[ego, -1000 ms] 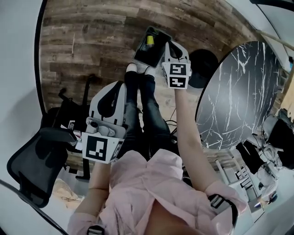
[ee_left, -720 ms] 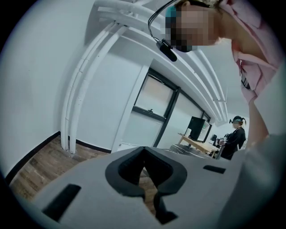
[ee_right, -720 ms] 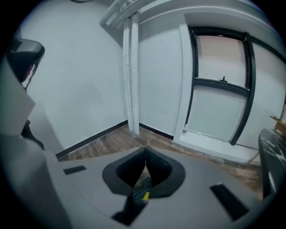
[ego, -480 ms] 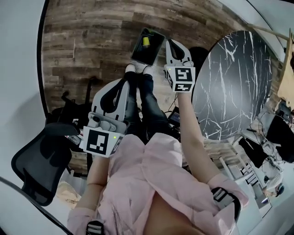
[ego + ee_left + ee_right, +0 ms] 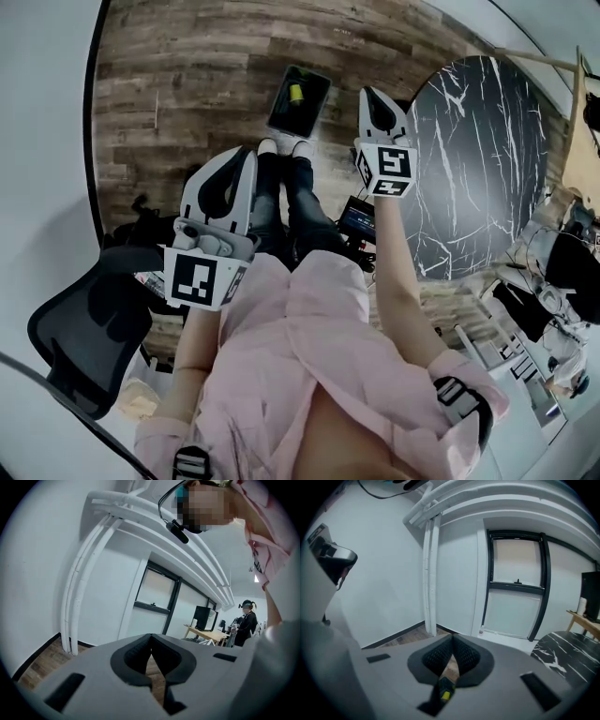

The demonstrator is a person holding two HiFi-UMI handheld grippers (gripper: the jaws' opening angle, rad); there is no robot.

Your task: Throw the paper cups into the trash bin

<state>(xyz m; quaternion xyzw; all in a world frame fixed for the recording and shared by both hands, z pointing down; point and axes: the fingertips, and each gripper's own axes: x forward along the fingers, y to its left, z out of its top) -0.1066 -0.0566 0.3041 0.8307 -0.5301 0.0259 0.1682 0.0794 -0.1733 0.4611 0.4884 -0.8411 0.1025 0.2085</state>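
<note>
Here we are over the trash bin (image 5: 298, 100), which sits on the wood floor (image 5: 187, 66) just ahead of the person's shoes (image 5: 302, 148). Something yellow lies inside it, though we cannot tell whether that is a paper cup. No cup shows anywhere else. Neither gripper holds one, and none shows on the visible part of the marble table (image 5: 478, 159) off to our right. We judge that the throwing is either done or between cups. If any cup is left, it is out of these views and would have to be fetched first.

Now the arms. The right gripper (image 5: 373, 96) is reached well forward on an extended arm, just to the right of the bin and near the table's edge. Its own view shows the jaws brought together at the tips with nothing between the ribbed pads, and the bin with its yellow item peeks through the gap below them.

The left gripper (image 5: 244, 157) is held lower and closer in, beside the person's left leg, with the elbow tucked against the pink shirt (image 5: 309, 337). Its jaws are also pressed together and empty, aimed out across the room. The office chair (image 5: 84, 328) sits off to our left, well apart from both grippers.
</note>
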